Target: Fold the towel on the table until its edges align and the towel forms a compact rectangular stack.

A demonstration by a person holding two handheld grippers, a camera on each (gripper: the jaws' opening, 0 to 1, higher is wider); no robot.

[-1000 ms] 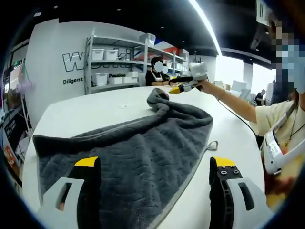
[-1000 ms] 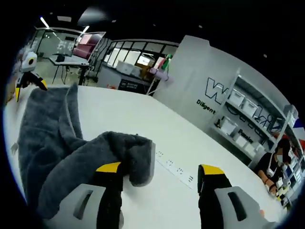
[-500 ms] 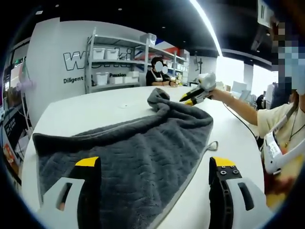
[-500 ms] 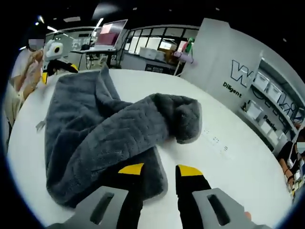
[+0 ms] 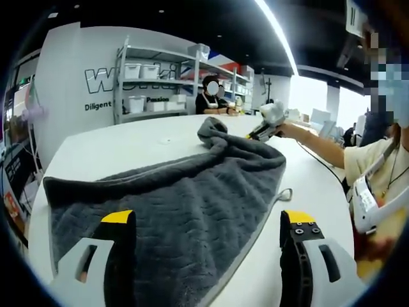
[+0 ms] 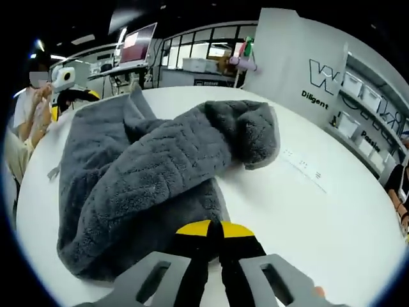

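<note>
We see our right hand-held gripper point(image 6: 214, 225) pinched together on the towel point(image 6: 147, 166) edge; the left hand-held gripper point(image 5: 211, 220) spreads wide above it.

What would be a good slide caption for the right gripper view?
Right gripper shut at the edge of a rumpled grey towel on a white table.

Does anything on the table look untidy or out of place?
Yes. The towel is not flat: one corner is flopped back over it in a thick roll, so its edges do not line up. The right claw is shut at the towel's near edge.
</note>
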